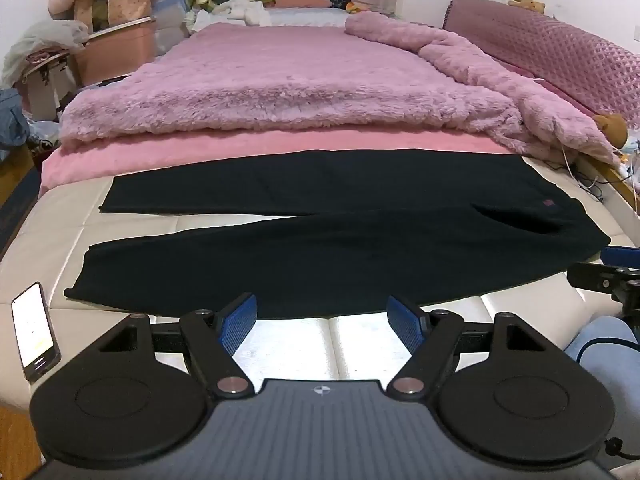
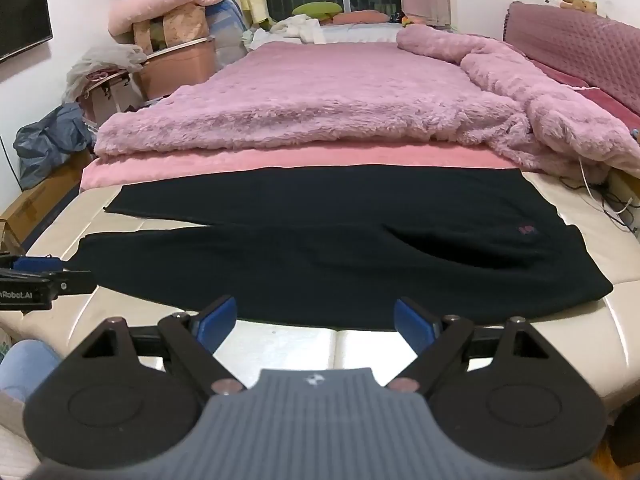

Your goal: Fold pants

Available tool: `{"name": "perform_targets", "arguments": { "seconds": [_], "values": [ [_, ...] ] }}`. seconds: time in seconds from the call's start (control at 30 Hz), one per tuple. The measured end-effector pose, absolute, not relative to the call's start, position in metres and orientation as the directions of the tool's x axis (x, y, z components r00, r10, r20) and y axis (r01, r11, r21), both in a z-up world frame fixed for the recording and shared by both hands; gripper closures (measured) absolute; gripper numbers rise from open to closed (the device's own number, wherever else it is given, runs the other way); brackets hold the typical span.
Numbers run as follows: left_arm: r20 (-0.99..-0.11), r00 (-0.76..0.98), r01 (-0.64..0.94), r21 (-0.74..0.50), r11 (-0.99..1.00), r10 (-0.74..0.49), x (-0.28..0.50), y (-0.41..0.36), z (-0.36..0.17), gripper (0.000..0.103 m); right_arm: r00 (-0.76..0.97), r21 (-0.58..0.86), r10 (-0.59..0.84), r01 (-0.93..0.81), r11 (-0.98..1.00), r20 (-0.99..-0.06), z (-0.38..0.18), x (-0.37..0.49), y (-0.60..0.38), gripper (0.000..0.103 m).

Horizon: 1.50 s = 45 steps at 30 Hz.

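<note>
Black pants (image 1: 320, 248) lie spread flat across the cream bed end (image 1: 360, 340), legs pointing left, waist at the right; they also show in the right wrist view (image 2: 340, 256). A small red label (image 1: 547, 202) sits near the waist. My left gripper (image 1: 322, 318) is open and empty, just in front of the near leg's edge. My right gripper (image 2: 314, 322) is open and empty, also just short of the pants' near edge. Each gripper shows at the side of the other's view: the right one in the left wrist view (image 1: 612, 268), the left one in the right wrist view (image 2: 36, 276).
A fluffy pink blanket (image 1: 288, 84) covers the bed beyond the pants. A lit phone (image 1: 34, 330) lies at the bed's near left corner. Boxes and bedding (image 1: 112, 28) stack at the left. A cable (image 1: 580, 176) trails at the right. Jeans-clad knee (image 1: 604, 344) at the right.
</note>
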<state>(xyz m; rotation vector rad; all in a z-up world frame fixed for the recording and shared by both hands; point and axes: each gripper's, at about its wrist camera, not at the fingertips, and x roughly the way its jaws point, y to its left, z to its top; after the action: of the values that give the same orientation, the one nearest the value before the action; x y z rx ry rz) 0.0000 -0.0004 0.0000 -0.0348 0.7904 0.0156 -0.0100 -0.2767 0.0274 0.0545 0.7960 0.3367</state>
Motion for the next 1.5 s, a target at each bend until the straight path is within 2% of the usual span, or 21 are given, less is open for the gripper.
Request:
{"name": "perform_targets", "arguments": {
  "seconds": [1.5],
  "values": [
    [-0.711, 0.704, -0.026, -0.030, 0.999, -0.003, -0.0066, -0.0055, 0.0037, 0.016, 0.651, 0.162, 0.315, -0.285, 0.945, -0.691, 0.0302, -0.0121, -0.2751, 0.021]
  ]
}}
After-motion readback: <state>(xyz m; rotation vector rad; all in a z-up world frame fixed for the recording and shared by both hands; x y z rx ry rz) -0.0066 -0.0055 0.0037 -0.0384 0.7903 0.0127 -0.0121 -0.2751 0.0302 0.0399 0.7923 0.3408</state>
